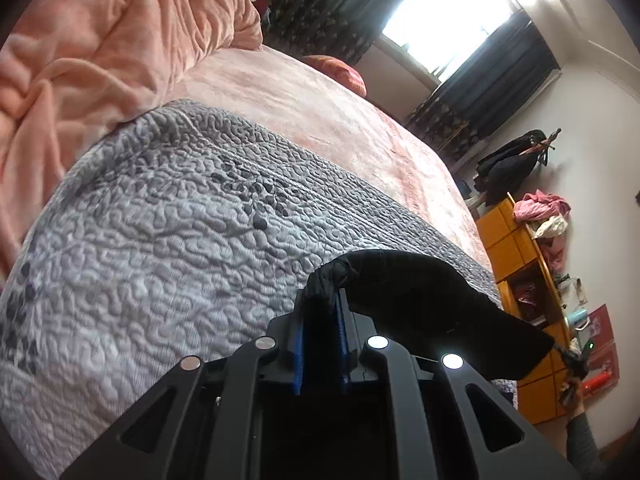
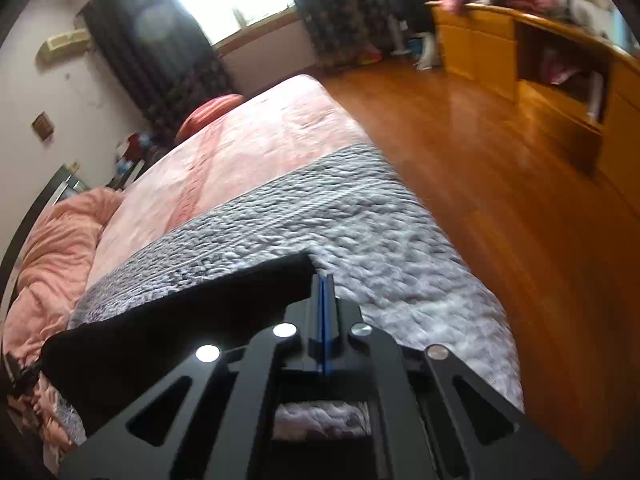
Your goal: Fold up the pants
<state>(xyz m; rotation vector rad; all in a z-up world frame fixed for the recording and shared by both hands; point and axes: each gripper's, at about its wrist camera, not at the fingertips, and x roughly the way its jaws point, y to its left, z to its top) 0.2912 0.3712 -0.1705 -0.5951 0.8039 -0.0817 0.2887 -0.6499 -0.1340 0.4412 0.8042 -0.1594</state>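
Observation:
The black pants [image 1: 420, 300] are held up above a grey quilted cover [image 1: 160, 240] on the bed. My left gripper [image 1: 334, 292] is shut on a bunched edge of the pants, which stretch away to the right. In the right wrist view my right gripper [image 2: 323, 280] is shut on a corner of the same pants [image 2: 180, 320], which run off to the left over the grey cover [image 2: 380, 232]. The cloth hangs taut between the two grippers.
A pink sheet [image 1: 320, 108] covers the bed beyond the grey cover. A crumpled peach blanket [image 1: 100, 40] lies at the head end. A wooden floor [image 2: 500, 180] and a yellow wooden cabinet [image 2: 560, 80] with clothes on top lie beside the bed.

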